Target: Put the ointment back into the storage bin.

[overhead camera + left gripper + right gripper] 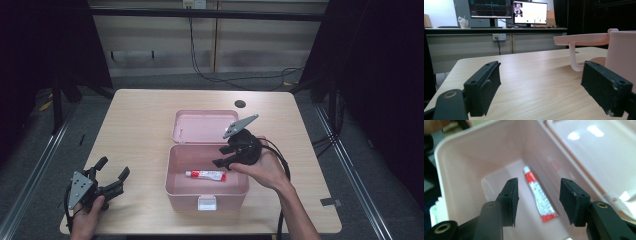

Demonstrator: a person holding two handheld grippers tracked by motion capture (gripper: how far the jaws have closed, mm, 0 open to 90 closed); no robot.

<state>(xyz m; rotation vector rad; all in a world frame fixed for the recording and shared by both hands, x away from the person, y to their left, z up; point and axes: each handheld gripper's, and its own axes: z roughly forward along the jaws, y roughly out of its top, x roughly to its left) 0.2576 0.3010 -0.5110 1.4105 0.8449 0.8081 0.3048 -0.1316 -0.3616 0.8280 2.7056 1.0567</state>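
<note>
An open pink box [207, 192] stands at the table's middle front, its lid [200, 125] folded back flat behind it. A red and white tube [206, 175] lies on the box floor. My right gripper [220, 156] hangs over the box's right rear part, pointing down into it. In the right gripper view its jaws [539, 181] stand apart above the tube [537, 192], touching nothing. My left gripper [114, 166] rests open at the table's front left, empty. In its own view [541, 65] the box wall [622, 52] and lid [584, 39] are on the right.
The light wooden table [140, 125] has a dark round hole [240, 104] near its far edge. Cables [220, 77] run over the floor behind it. The left gripper view looks at a desk with monitors [509, 8] beyond the table.
</note>
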